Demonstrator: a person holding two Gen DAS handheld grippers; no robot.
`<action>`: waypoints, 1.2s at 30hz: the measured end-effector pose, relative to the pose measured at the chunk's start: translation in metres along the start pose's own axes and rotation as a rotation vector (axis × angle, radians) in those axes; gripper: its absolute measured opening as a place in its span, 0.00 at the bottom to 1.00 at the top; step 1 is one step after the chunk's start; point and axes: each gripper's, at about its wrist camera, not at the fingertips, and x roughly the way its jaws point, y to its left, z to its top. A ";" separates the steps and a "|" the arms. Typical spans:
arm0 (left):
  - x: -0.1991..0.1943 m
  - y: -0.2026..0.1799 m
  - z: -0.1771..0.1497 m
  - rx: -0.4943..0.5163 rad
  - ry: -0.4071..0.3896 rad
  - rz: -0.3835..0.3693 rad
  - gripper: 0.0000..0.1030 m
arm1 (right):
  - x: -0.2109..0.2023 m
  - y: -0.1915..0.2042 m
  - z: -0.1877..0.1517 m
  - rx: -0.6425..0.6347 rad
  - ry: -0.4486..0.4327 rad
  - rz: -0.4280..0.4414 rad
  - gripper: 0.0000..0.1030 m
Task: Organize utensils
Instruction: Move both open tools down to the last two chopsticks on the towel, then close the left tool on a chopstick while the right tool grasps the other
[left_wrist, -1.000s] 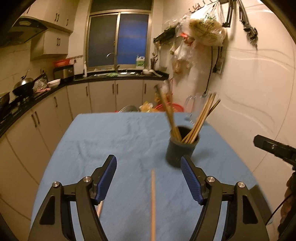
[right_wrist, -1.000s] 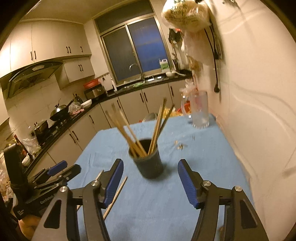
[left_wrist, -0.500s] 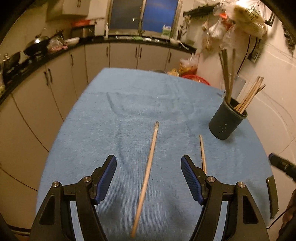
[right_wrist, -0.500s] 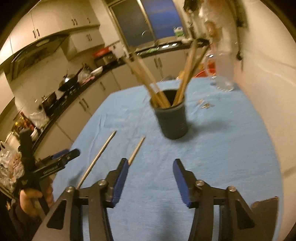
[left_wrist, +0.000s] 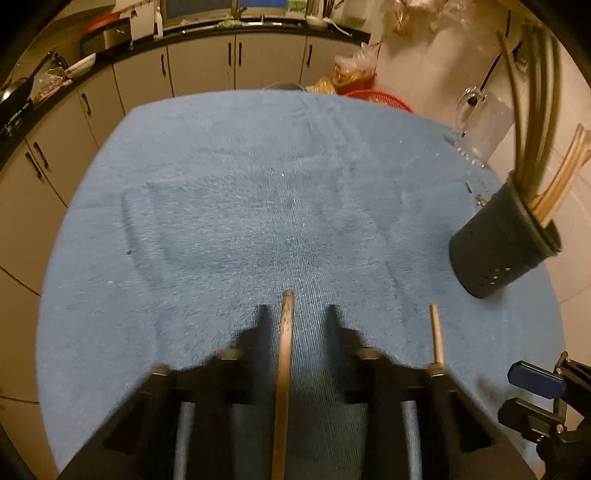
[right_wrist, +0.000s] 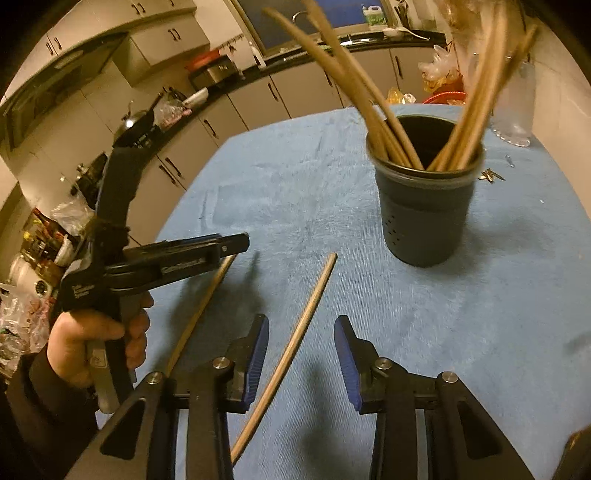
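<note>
Both handheld tools are black plastic frames with round silver screws at the finger pivots. The right gripper carries ribbed blue pads on the inner faces of its fingers, and its arms have triangular cut-outs. To its left, the left gripper shows a curved black camera mount above its body, pale lettering on its side, a grey trigger handle with a small label, and a hand coming out of a dark sleeve.

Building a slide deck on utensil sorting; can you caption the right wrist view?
Right tongs straddle a loose chopstick on the blue cloth, with the dark chopstick holder beyond.
</note>
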 end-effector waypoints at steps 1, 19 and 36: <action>0.002 0.001 -0.001 0.001 0.004 -0.002 0.07 | 0.007 0.001 0.003 -0.006 0.009 -0.010 0.38; -0.032 0.035 -0.028 -0.114 -0.054 -0.114 0.07 | 0.077 0.018 0.034 -0.115 0.026 -0.141 0.06; -0.178 -0.005 -0.044 -0.028 -0.315 -0.157 0.07 | -0.099 0.038 0.019 -0.190 -0.262 0.005 0.06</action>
